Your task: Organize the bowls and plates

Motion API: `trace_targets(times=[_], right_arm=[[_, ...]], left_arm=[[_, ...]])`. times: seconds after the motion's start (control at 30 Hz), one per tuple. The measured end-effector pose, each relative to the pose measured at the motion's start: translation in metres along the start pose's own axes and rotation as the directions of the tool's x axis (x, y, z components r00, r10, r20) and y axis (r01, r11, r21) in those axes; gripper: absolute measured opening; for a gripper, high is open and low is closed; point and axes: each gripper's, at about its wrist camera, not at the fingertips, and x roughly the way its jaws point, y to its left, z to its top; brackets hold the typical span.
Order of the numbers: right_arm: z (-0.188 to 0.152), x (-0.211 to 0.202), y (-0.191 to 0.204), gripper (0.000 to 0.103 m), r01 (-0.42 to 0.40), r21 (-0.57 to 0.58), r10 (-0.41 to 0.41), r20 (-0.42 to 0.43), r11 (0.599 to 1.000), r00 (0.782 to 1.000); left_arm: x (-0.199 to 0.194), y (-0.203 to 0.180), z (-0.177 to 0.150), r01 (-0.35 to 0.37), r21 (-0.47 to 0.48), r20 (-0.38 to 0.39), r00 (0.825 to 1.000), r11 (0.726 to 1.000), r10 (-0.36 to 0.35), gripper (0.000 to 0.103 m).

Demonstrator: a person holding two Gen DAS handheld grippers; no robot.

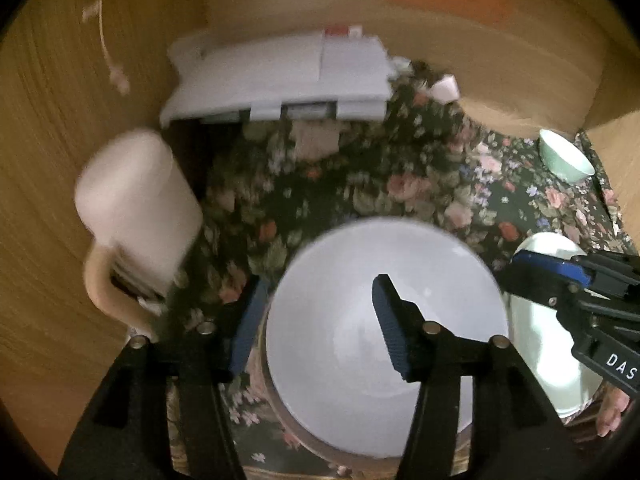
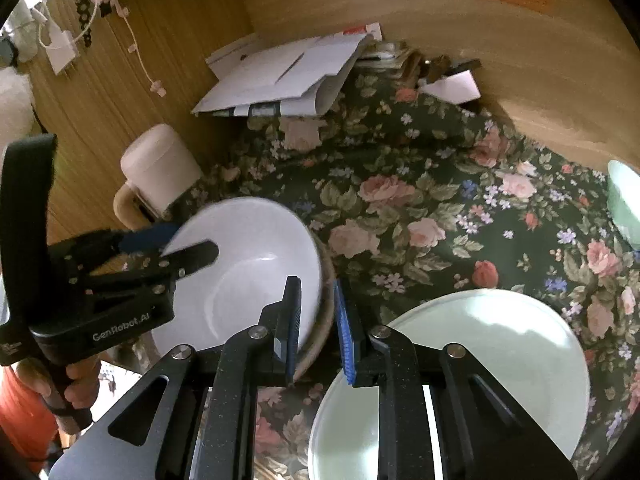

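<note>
A white bowl (image 1: 360,360) (image 2: 248,264) sits inside a tan-rimmed bowl (image 2: 325,304) on the floral cloth. My left gripper (image 1: 320,280) (image 2: 192,240) is open and straddles the white bowl's left rim, one finger inside and the other outside, with neither pad pressing on it. My right gripper (image 2: 316,282) (image 1: 516,264) is shut on the right rim of the nested bowls. A pale green plate (image 2: 500,340) (image 1: 548,320) lies on the cloth just right of them, under the right gripper. A small mint bowl (image 1: 564,160) (image 2: 624,200) stands far right.
A white lidded mug (image 1: 136,200) (image 2: 160,164) stands close to the bowls on the left, by the wooden wall. A pile of white papers (image 1: 280,76) (image 2: 280,76) lies at the back. A hand (image 2: 76,388) holds the left gripper's handle.
</note>
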Motion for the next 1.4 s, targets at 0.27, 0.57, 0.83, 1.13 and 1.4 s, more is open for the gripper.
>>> trace_targets(times=[0.27, 0.57, 0.83, 1.13, 1.4], right_arm=[[0.006, -0.030, -0.022, 0.029, 0.037, 0.020, -0.038, 0.056, 0.999, 0.998], [0.013, -0.075, -0.075, 0.043, 0.150, 0.084, -0.160, 0.132, 0.985, 0.978], [0.016, -0.106, -0.142, 0.046, 0.248, 0.181, -0.278, 0.160, 0.952, 0.947], [0.015, -0.120, -0.224, 0.047, 0.340, 0.290, -0.389, 0.133, 0.895, 0.911], [0.012, -0.111, -0.291, 0.047, 0.401, 0.359, -0.451, 0.063, 0.843, 0.890]], left_arm=[[-0.022, -0.020, 0.020, 0.062, -0.004, 0.044, 0.997, 0.998, -0.061, 0.056], [-0.029, -0.072, 0.048, 0.165, 0.041, 0.068, 0.983, 0.985, -0.167, 0.060], [-0.013, -0.125, 0.080, 0.228, 0.101, 0.057, 0.970, 0.968, -0.235, 0.066], [0.020, -0.187, 0.116, 0.276, 0.158, 0.015, 0.959, 0.948, -0.282, 0.069], [0.061, -0.230, 0.146, 0.319, 0.176, -0.042, 0.947, 0.931, -0.317, 0.069]])
